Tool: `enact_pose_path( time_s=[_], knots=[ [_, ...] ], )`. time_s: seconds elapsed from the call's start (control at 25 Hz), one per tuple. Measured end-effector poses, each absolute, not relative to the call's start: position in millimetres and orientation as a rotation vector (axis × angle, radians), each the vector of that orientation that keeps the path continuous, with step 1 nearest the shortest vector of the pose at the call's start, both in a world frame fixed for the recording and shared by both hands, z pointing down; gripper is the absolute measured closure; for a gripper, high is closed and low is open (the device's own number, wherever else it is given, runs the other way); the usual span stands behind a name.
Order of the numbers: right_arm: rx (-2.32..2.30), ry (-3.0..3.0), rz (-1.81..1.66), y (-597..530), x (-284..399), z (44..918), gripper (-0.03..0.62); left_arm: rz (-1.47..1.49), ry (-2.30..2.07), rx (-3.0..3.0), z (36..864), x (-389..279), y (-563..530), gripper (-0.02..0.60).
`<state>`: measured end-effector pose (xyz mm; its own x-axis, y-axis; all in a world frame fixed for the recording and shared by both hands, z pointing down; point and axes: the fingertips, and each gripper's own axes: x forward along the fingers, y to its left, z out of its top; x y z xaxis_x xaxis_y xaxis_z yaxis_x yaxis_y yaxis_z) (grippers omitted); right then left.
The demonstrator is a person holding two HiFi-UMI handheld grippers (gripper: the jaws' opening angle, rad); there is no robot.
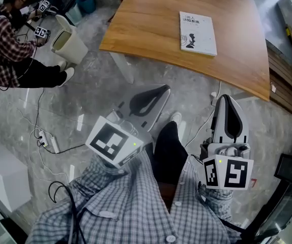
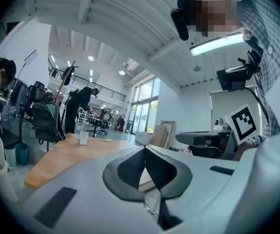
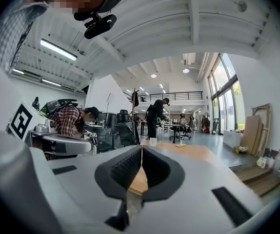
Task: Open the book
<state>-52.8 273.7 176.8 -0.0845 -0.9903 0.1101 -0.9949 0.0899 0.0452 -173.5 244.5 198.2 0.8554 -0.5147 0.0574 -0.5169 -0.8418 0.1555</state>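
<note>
Book (image 1: 197, 32) lies closed on the desk (image 1: 136, 29), out of reach for now

It rests flat, cover up, toward the desk's far right, well apart from the left tool (image 1: 164, 89) and right tool (image 1: 226, 98). Both tools hang short of the near edge, jaws pressed together on nothing. As I judge it, both should come in over the desk. One pins the spine side while the other slips its narrow tip under the cover's free edge and lifts slowly.
</note>
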Motion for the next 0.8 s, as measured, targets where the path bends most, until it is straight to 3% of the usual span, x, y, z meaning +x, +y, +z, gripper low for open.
enact_pose_path(
  time_s=[0.8],
  knots=[
    [1.867,-2.374,0.166,91.8,84.8,196.0,0.574,0.054,-1.035,2.759,213.1,-48.5,86.3,0.572]
  ],
)
